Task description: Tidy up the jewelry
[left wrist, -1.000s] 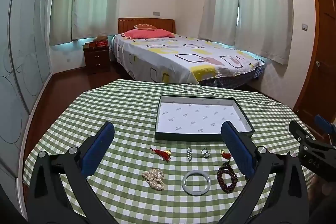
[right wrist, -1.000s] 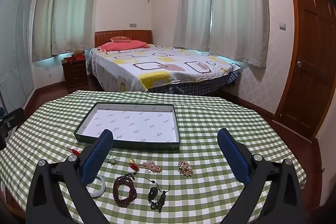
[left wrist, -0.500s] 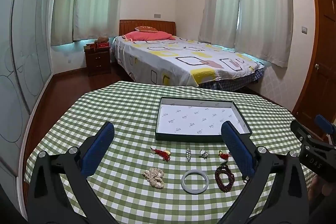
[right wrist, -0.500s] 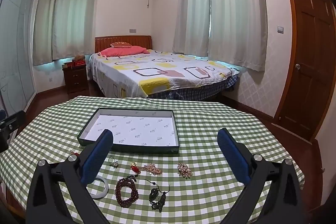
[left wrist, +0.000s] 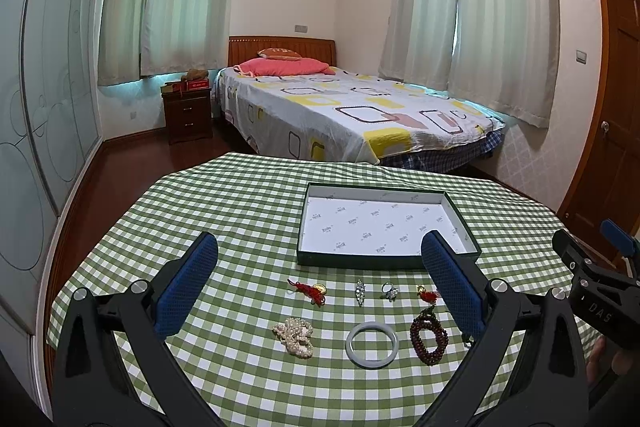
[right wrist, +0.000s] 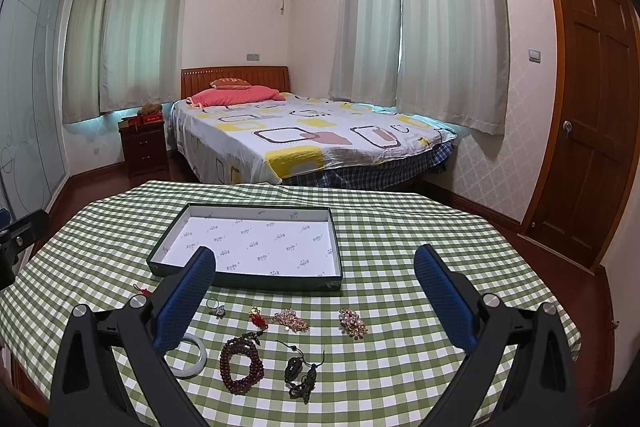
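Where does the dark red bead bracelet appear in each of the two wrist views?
Left wrist view: the dark red bead bracelet lies lower right, right of the white bangle.
Right wrist view: the bracelet lies lower centre-left; the bangle is on its left.
Shared landmark: the open box behind both.

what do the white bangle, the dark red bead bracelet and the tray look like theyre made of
White bangle: looks like jade or glass; smooth, milky, with a soft sheen.
Dark red bead bracelet: probably polished wood or seeds; round, glossy, deep red-brown beads in several loops.
Tray: looks like cardboard, a dark green matte box part with thin walls, lined in white paper printed with small logos.
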`<state>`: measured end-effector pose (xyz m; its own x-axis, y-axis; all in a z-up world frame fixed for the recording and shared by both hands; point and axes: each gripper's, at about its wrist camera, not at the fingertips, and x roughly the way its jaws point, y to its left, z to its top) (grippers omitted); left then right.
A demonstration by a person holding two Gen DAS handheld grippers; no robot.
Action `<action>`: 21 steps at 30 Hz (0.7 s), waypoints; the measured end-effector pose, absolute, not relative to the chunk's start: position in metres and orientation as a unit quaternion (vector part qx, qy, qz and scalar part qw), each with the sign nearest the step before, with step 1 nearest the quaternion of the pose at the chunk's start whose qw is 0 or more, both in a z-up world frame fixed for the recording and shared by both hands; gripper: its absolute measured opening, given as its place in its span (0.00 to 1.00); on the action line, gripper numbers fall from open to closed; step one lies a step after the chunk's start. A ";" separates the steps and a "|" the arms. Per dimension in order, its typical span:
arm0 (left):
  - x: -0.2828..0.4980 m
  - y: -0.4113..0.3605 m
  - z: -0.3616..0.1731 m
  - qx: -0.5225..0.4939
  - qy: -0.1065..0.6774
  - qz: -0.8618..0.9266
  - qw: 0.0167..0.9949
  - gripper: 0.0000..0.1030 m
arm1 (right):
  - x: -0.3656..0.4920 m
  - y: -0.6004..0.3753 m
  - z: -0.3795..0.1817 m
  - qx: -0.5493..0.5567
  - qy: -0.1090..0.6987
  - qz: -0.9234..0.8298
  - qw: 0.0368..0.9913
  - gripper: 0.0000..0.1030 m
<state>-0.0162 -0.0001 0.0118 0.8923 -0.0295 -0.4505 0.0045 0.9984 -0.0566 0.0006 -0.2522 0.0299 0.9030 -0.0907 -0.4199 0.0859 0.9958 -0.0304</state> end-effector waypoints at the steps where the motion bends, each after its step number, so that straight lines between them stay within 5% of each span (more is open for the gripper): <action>1: -0.016 0.000 0.012 -0.027 0.232 -0.009 0.972 0.96 | 0.001 -0.252 0.030 -0.006 0.215 -0.046 0.976 0.94; 21: -0.017 0.004 0.011 -0.032 0.235 -0.004 0.971 0.96 | -0.001 -0.250 0.026 -0.007 0.215 -0.044 0.976 0.94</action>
